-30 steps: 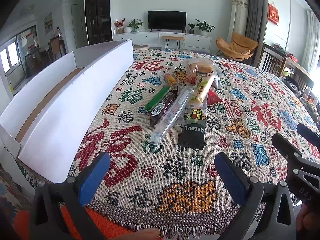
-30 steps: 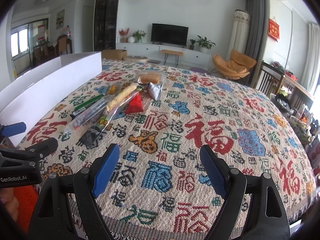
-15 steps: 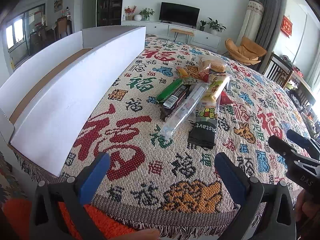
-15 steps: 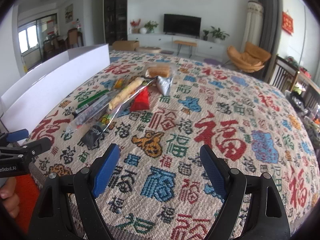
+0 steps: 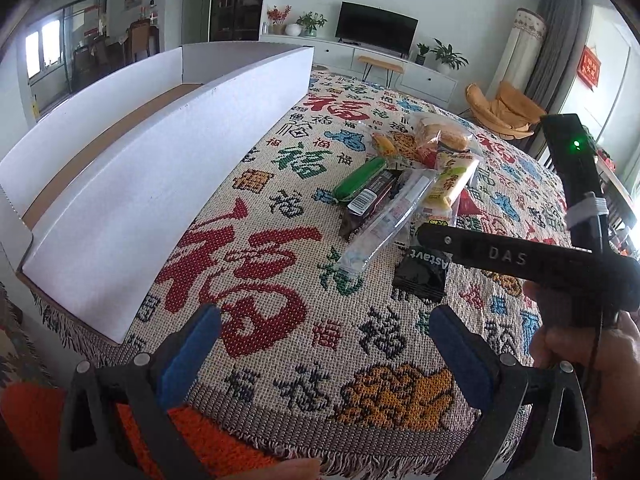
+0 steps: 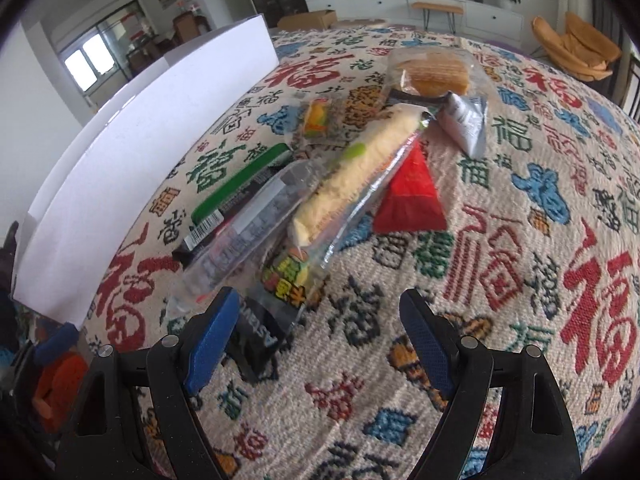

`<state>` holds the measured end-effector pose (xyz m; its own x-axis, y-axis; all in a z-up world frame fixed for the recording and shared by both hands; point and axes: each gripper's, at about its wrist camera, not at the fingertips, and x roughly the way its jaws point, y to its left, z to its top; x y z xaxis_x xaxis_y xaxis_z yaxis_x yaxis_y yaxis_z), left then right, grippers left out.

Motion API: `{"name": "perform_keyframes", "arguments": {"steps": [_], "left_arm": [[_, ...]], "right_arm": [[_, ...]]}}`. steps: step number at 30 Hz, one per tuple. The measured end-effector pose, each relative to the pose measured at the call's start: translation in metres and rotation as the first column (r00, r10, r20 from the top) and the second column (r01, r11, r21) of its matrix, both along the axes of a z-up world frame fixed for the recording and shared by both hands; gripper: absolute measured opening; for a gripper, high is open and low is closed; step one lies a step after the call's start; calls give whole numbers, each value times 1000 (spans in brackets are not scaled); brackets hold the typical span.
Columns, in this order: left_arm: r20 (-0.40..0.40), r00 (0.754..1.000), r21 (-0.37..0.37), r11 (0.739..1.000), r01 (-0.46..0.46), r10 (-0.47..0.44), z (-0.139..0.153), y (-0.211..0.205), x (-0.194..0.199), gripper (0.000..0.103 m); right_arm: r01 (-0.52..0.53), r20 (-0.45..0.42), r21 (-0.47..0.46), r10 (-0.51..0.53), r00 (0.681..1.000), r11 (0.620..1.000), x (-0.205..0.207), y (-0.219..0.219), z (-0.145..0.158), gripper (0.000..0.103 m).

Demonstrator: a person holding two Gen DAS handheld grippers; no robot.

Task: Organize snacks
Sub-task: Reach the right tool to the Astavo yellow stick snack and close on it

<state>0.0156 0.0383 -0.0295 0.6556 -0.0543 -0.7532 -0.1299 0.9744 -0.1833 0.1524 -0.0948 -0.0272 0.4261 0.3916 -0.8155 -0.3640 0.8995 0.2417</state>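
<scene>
Several snack packets lie in a heap on the patterned tablecloth (image 5: pixel 280 312): a black Astavt packet (image 5: pixel 424 274) (image 6: pixel 258 344), a clear long packet (image 5: pixel 390 220) (image 6: pixel 248 232), a yellow cracker packet (image 5: pixel 452 178) (image 6: pixel 360 168), a green bar (image 5: pixel 360 178) (image 6: pixel 240 184), a red triangle (image 6: pixel 410 196), a silver triangle (image 6: pixel 466 120) and a bagged cake (image 6: pixel 432 70). My right gripper (image 6: pixel 316 334) is open just over the black packet's near end. My left gripper (image 5: pixel 328 348) is open above the cloth near the table's front edge. A long white box (image 5: pixel 132 176) (image 6: pixel 132 148) stands open at the left.
The right gripper's black body (image 5: pixel 532 260) and a hand (image 5: pixel 592 356) cross the right of the left wrist view. Behind the table are a TV (image 5: pixel 376 34), a white cabinet (image 5: pixel 400 70) and an orange chair (image 5: pixel 504 112). An orange mat (image 5: pixel 32 412) lies by the near edge.
My right gripper has moved forward and left, from the table's near edge to the snack heap. My left gripper has edged forward and tilted; both stay open.
</scene>
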Motion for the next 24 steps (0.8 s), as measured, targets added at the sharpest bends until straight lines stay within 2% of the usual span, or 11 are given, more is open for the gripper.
{"name": "perform_keyframes", "arguments": {"steps": [5,24], "left_arm": [[6,1000,3,1000,4,-4,1,0,-1,103],[1,1000,-3,1000,6,-6,3,0,2,103]], "right_arm": [[-33,-8,-46,33,999,998,7,21,-3,85],[11,13,-90,-10,1000,996,12,16,-4,81]]}}
